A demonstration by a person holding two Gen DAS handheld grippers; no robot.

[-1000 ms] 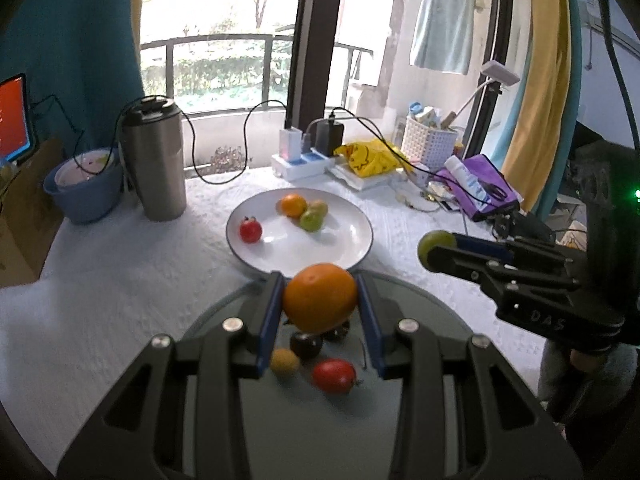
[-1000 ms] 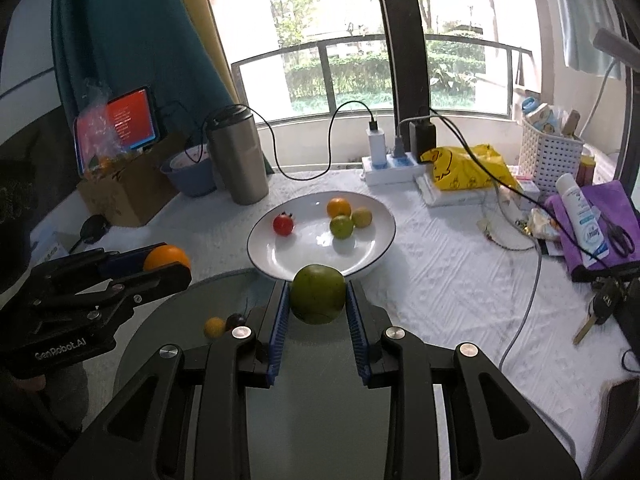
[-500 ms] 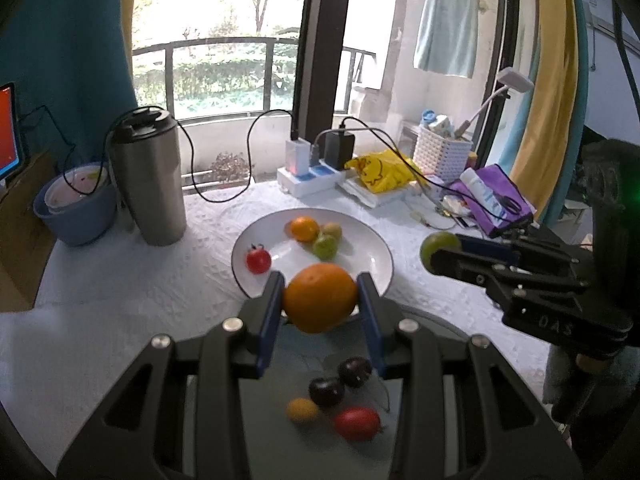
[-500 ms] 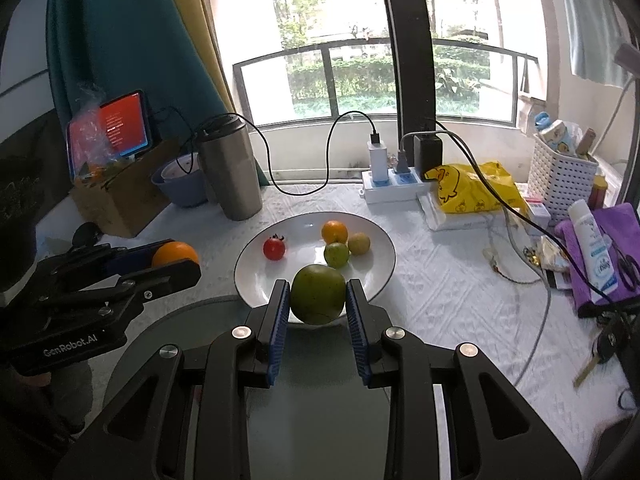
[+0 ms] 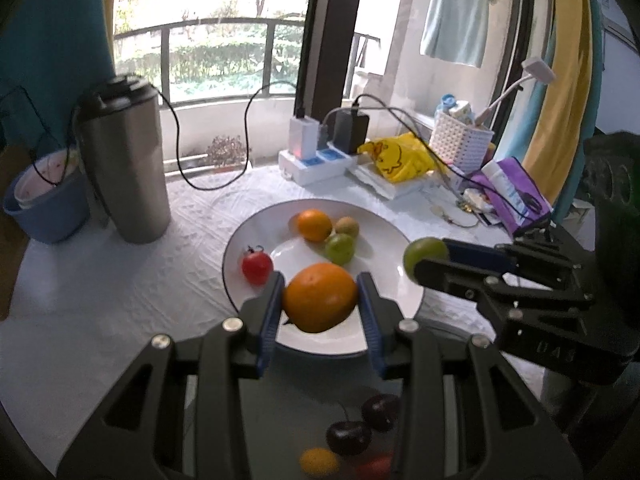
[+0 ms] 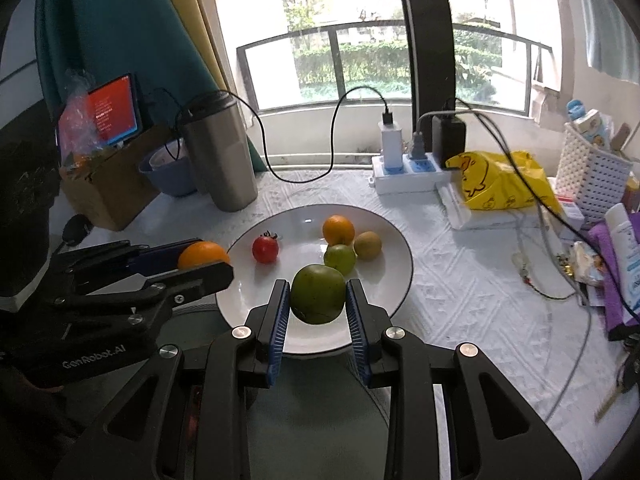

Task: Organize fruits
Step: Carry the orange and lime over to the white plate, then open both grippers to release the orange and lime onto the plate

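White china is your landmark: the plate (image 6: pixel 400 240) lies under both loads; your left gripper (image 5: pixel 320 300) clamps the big orange (image 5: pixel 320 297) above its near rim; your right gripper (image 6: pixel 317 300) pinches the green fruit (image 6: pixel 317 299) likewise. Lower each onto bare china near that rim, clear of the tomato (image 6: pixel 265 249); release gently.

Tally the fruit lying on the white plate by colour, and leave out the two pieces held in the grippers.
On the white plate:
Red: 1, the small tomato
Orange: 1, the small orange
Green: 1, the small green fruit
Yellow-brown: 1, the small round fruit
Total: 4
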